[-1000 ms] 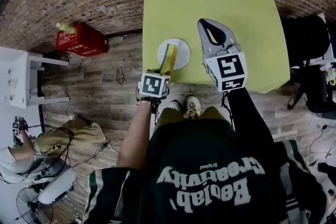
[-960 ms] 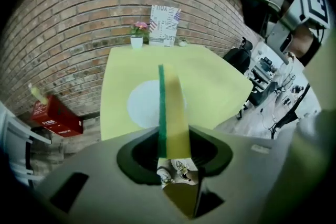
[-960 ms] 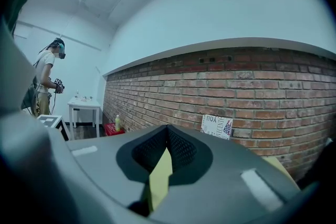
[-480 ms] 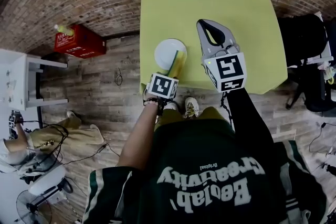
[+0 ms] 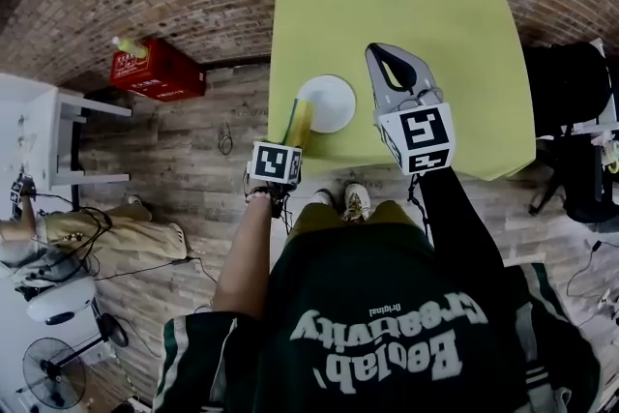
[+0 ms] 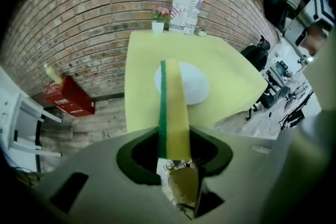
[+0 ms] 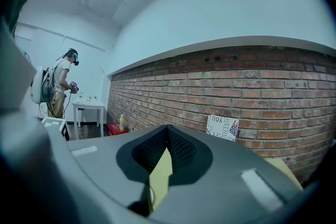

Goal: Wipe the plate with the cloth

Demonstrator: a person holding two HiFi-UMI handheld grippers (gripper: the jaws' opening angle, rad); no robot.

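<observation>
Left gripper [image 6: 174,150]: jaws clamped on the near end of the yellow, green-edged cloth [image 6: 174,107], at the near left side of the table [image 5: 464,63]. The cloth's far end overlaps the left rim of the white plate [image 5: 334,102]; contact cannot be told. Right gripper [image 5: 382,53]: jaws closed on nothing, raised over the table right of the plate, facing the brick wall [image 7: 236,92]
</observation>
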